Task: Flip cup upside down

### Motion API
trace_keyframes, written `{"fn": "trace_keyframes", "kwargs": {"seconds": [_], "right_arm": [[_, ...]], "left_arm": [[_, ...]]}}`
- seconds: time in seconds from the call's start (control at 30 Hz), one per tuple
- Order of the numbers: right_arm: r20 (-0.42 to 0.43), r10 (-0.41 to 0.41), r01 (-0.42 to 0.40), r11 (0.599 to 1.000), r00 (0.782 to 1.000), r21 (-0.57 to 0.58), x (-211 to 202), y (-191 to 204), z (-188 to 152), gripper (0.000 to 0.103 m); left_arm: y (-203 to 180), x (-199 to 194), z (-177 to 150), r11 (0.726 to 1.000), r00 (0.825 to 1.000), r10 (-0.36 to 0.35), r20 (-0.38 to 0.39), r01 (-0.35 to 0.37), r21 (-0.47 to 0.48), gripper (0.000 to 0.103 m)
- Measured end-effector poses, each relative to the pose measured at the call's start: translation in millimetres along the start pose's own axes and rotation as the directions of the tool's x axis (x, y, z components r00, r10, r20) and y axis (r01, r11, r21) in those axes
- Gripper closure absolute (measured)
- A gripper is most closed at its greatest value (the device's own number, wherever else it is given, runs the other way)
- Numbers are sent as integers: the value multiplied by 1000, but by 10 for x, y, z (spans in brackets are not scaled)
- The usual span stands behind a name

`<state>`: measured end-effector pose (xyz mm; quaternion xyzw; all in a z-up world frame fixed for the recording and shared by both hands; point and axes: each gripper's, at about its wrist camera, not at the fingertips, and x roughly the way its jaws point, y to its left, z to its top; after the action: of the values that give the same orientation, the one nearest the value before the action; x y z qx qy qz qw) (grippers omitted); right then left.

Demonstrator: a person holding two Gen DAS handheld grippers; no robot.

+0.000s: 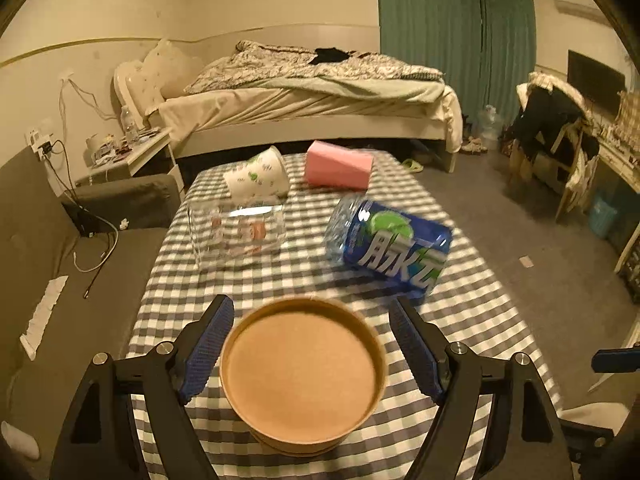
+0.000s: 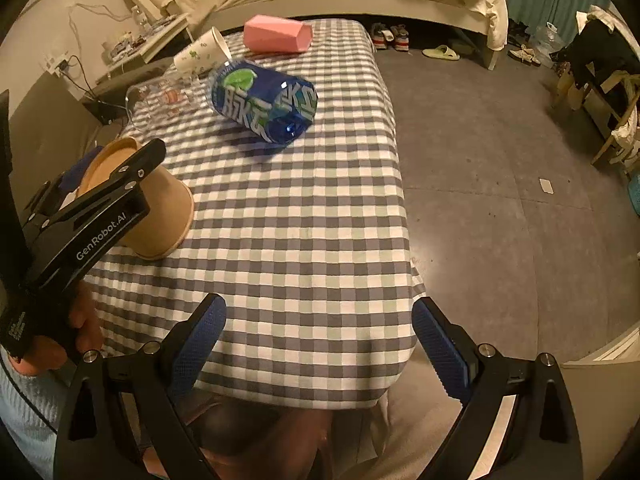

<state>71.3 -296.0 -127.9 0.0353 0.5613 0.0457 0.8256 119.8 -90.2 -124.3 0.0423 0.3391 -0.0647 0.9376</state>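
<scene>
A brown paper cup (image 1: 302, 376) stands upside down and a little tilted on the checked tablecloth (image 1: 460, 312), its flat base facing up. My left gripper (image 1: 310, 350) is open, its blue pads on either side of the cup with gaps on both sides. The right wrist view shows the same cup (image 2: 160, 216) at the table's left with its rim on the cloth, and the left gripper's finger (image 2: 108, 208) beside it. My right gripper (image 2: 320, 344) is open and empty over the table's near edge.
Lying on their sides on the table are a blue-labelled bottle (image 1: 390, 246), a clear glass (image 1: 236, 232), a white printed paper cup (image 1: 258, 178) and a pink cup (image 1: 338, 170). A sofa (image 1: 60, 264) is left of the table, a bed (image 1: 304, 100) behind, open floor right.
</scene>
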Motion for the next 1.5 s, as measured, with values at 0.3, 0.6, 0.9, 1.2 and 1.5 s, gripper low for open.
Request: {"fn": "trace_keyframes", "kwargs": {"seconds": [0.3,0.6,0.9,1.2,1.5], "right_arm": [[185,7,-4,1000,983,-17,-767,198,-4,9],[400,47,-45,999,915,-15,-1300,522,-240,9],[548,20,29,996,836,-82,-1295,927,-476,0],[525,-5,50,996,851,-71,-1134,959,-579,0],[522,-27,60,997,853,-47,-1125,853,-593,0]], "left_arm": [[155,-788,329,999,997,-43,64,45,-21,14],[661,-1523,157,993,998,2,61,5,-116,11],[1017,-1818,-176,979,996,68,65,-53,-199,4],[959,-1754,-336,986,996,71,54,-62,-155,4],[866,-1697,-328,990,998,57,42,-51,-134,4]]}}
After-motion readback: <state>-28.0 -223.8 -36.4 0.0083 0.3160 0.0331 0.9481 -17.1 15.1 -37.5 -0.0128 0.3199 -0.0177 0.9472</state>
